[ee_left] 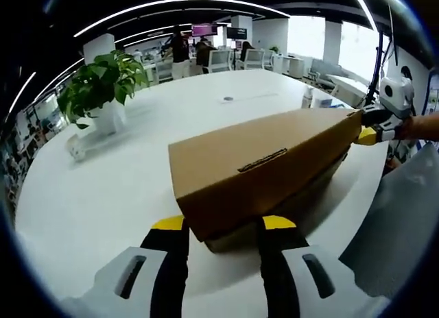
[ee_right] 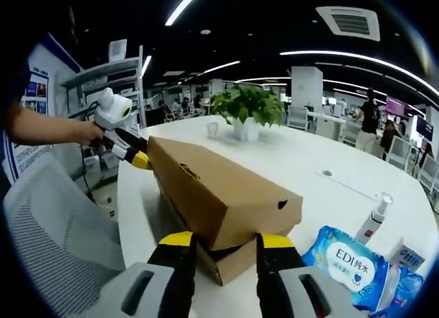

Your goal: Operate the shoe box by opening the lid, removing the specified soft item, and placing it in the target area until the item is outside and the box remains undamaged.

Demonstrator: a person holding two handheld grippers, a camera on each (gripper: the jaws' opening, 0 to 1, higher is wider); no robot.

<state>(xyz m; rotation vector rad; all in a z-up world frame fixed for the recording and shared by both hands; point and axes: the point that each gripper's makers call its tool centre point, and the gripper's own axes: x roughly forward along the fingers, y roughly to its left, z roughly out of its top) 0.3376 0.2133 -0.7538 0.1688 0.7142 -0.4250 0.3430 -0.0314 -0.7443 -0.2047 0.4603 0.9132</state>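
Box position: the shoe box [ee_left: 267, 170] lies on the white table [ee_left: 123, 174], dead ahead of both grippers and spanning the gap between them.
Long axis: it runs from one gripper to the other — each faces one short end.
Lid: the lid [ee_right: 219, 188] is tilted up off the base [ee_right: 230, 263], with a dark gap under its near edge; the soft item inside is hidden.
Left gripper [ee_left: 223, 225]: jaws spread, the lid's end corner between the yellow tips; contact unclear.
Right gripper [ee_right: 223, 241]: jaws likewise spread astride the opposite end; grip not certain.
Nearer hand: judged equal — each meets its own end.
Left gripper view alone: the lid's top slot.
Right gripper view alone: a blue wipes pack [ee_right: 350, 263] and a small bottle [ee_right: 374, 218], to the right gripper's right.
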